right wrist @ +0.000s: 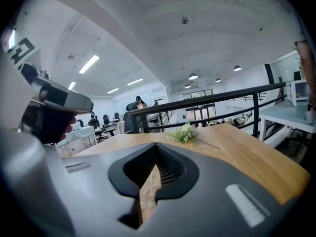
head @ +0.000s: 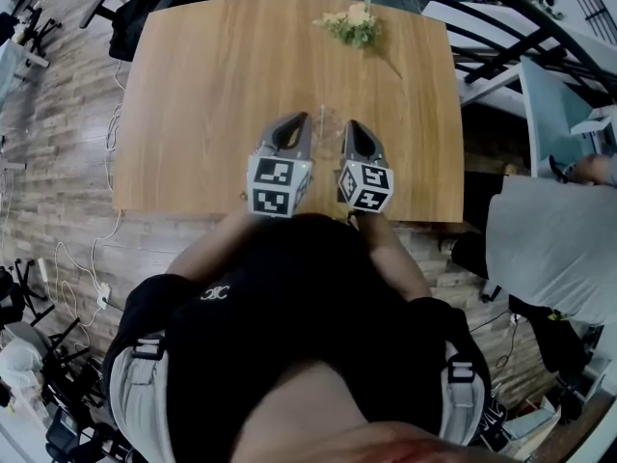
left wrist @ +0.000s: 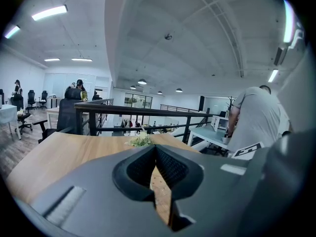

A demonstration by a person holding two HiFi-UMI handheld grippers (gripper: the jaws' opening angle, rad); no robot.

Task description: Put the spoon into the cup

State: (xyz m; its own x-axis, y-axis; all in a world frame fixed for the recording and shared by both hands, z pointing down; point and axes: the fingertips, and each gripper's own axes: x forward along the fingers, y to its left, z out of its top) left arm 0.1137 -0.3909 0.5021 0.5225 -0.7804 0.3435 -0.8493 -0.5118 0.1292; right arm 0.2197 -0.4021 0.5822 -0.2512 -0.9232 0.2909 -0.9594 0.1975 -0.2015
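Both tongs hover over the near part of the desk [head: 212,85], side by side with tips forward. The left tongs [head: 303,117] and right tongs [head: 349,123] each have jaws pressed together on nothing. Neither spoon nor cup shows plainly. Only a faint glassy streak [head: 323,122] lies on the desk between the two tips, too dim to name. If it is the task's thing, it sits about equally near both, its long axis running toward the flowers [head: 352,22].

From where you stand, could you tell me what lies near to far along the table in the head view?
Near edge of the table → left tool and right tool, side by side → flower sprig.
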